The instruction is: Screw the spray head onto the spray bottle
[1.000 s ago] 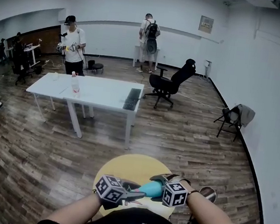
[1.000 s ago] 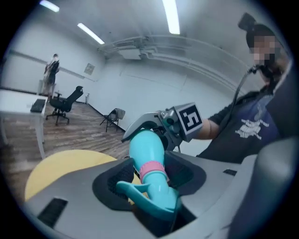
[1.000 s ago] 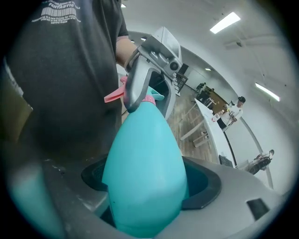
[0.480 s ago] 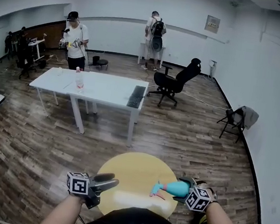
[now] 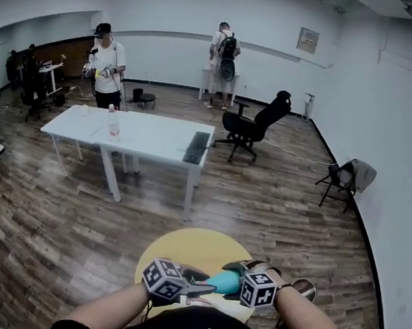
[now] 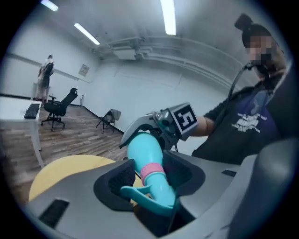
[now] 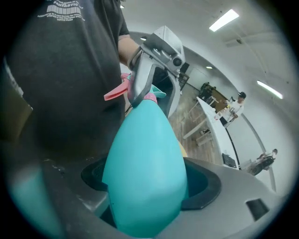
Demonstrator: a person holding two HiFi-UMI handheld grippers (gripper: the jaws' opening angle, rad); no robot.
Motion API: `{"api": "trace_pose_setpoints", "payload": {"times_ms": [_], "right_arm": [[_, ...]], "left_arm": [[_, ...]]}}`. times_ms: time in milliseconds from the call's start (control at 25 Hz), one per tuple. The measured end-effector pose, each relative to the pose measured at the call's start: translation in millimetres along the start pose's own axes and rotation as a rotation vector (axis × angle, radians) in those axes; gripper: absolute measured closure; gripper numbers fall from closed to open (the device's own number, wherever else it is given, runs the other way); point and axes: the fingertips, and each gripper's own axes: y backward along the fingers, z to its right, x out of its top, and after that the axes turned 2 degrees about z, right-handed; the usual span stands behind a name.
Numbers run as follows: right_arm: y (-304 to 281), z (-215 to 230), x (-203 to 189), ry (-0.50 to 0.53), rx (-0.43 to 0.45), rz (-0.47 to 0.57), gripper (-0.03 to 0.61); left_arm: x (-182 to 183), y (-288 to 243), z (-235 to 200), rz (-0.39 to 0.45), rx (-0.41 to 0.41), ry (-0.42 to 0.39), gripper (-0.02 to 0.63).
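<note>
In the head view I hold a teal spray bottle [image 5: 223, 279] level over a round yellow table [image 5: 189, 243]. My right gripper [image 5: 237, 274] is shut on the bottle's fat body [image 7: 147, 172]. The spray head [image 6: 156, 193] sits on the bottle's neck with a pink collar [image 6: 152, 170]. My left gripper [image 6: 152, 179] has that collar between its pads, and its jaws are closing on the head. The head view shows the left gripper [image 5: 202, 288] meeting the bottle's tip from the left. A pink trigger [image 7: 114, 93] pokes out beside the left gripper's jaws in the right gripper view.
A white table [image 5: 143, 134] stands farther off with a clear bottle [image 5: 111, 122] and a keyboard [image 5: 194, 145] on it. Beyond it are a black office chair [image 5: 252, 125], a folding chair [image 5: 346, 177] by the right wall, and two people [image 5: 106, 66] [image 5: 223, 54].
Half a second ago the left gripper hung apart at the left with nothing in it. It has swung back right and now holds the spray head on the bottle.
</note>
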Motion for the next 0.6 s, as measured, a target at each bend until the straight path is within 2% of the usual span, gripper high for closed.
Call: {"api": "trace_pose_setpoints", "payload": {"times_ms": [80, 160, 200, 320, 400, 440, 520, 600], "right_arm": [[-5.3, -4.2, -2.6, 0.001, 0.040, -0.008, 0.161], [-8.6, 0.2, 0.3, -0.016, 0.035, 0.008, 0.163], [-8.6, 4.0, 4.6, -0.034, 0.019, 0.028, 0.163], [0.5, 13.8, 4.3, -0.111, -0.079, 0.068, 0.163], [13.4, 15.5, -22.9, -0.193, -0.177, 0.053, 0.163], [20.8, 14.4, -40.5, -0.242, -0.219, 0.043, 0.163], [34.7, 9.5, -72.8, -0.316, -0.275, 0.012, 0.163], [43.8, 4.6, -90.4, -0.326, -0.294, -0.031, 0.163]], "left_arm": [[-6.3, -2.6, 0.8, -0.043, 0.004, -0.043, 0.400], [-4.1, 1.7, -5.6, 0.006, 0.005, 0.009, 0.402], [1.7, 7.9, -10.3, 0.075, 0.002, 0.068, 0.400], [29.2, 45.1, -30.1, 0.375, 0.009, 0.280, 0.374], [34.1, 80.9, -46.9, 0.532, 0.026, 0.402, 0.333], [29.0, 98.5, -54.8, 0.570, 0.045, 0.441, 0.327], [11.1, 126.9, -66.0, 0.584, 0.097, 0.476, 0.327], [-3.5, 139.5, -67.8, 0.571, 0.112, 0.500, 0.325]]}}
